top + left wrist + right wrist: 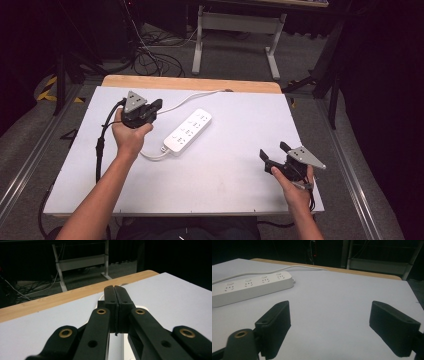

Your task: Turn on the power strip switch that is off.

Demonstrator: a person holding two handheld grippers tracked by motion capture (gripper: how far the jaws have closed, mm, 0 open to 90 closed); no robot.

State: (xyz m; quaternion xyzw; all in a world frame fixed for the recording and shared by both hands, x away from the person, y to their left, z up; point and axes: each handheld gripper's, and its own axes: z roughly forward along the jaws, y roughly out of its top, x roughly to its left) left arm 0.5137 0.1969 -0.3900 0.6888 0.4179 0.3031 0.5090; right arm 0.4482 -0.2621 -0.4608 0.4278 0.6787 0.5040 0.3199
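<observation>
White board covers the table point(235, 165), its wooden edge showing along the far side, with dark floor and a metal frame beyond. One white power strip point(188, 131) lies left of centre, its long axis slanting from near-left to far-right, four socket groups on its face and a cord trailing from each end. Two grippers are in play. Just beside the strip's left flank sits the left gripper point(156, 106), clearly the nearer one, jaws pressed together on nothing and pointing across toward the strip's far end. Well apart, at the near-right corner, the right gripper point(274, 151) holds nothing, its jaws spread wide and aimed at the strip.
</observation>
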